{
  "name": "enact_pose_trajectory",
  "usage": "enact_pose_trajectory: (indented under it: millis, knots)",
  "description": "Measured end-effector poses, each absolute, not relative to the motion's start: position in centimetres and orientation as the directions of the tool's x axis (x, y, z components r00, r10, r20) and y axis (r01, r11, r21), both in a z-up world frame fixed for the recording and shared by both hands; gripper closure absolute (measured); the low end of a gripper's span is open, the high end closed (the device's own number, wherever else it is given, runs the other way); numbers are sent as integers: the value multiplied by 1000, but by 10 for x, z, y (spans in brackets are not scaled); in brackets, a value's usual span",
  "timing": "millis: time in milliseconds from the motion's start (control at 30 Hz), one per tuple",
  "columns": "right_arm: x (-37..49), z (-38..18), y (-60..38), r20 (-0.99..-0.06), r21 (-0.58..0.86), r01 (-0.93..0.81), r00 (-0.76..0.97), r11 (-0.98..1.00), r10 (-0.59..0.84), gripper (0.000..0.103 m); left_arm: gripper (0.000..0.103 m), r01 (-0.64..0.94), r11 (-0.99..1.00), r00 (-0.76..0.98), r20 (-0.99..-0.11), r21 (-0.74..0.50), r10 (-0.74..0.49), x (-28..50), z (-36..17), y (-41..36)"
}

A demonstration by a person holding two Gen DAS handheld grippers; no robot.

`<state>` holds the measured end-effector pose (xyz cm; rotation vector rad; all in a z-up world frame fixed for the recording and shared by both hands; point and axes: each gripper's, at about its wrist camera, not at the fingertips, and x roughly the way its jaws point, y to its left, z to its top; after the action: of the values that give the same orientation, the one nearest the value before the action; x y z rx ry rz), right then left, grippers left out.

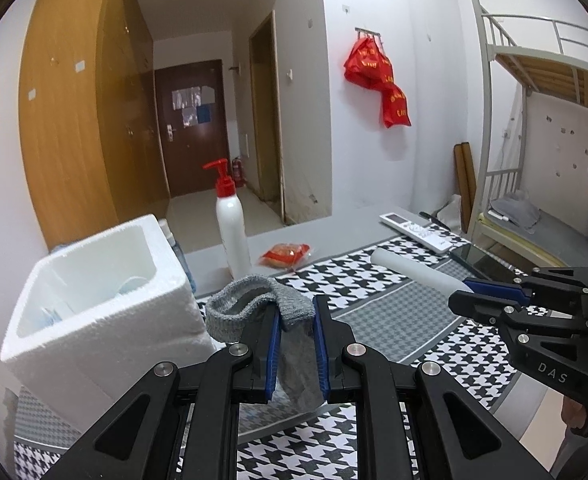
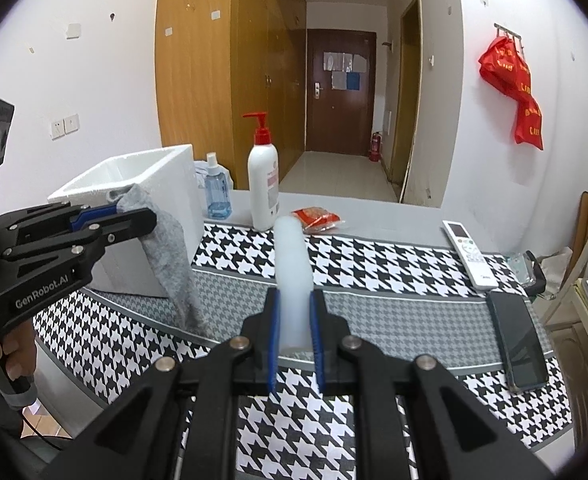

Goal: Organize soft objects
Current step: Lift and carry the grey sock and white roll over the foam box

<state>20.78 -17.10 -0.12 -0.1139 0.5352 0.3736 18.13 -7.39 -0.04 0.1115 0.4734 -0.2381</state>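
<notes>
My left gripper [image 1: 297, 312] is shut on a grey sock [image 1: 254, 312] and holds it above the table, just right of a white foam box [image 1: 94, 304]. In the right wrist view the sock [image 2: 170, 256] hangs from the left gripper [image 2: 134, 216] in front of the foam box [image 2: 134, 172]. My right gripper [image 2: 295, 300] is shut on a white foam roll [image 2: 291, 256] that points forward over the houndstooth cloth. In the left wrist view the roll [image 1: 410, 272] sticks out of the right gripper [image 1: 460, 294].
A white pump bottle [image 2: 263, 184], a blue spray bottle [image 2: 217, 194] and a red snack packet [image 2: 316, 218] stand at the table's far side. A remote [image 2: 469, 254] and a phone [image 2: 518, 344] lie at the right. A bunk bed [image 1: 534, 120] stands beyond.
</notes>
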Motion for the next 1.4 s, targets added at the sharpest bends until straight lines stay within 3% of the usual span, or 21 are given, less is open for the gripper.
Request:
enact_pose_trajectory:
  millis: [1400]
  knots:
    - [220,64,-168,-354,-29,-410,857,912,374,85,86,153,978,945,-310,141,-103,204,72,-72]
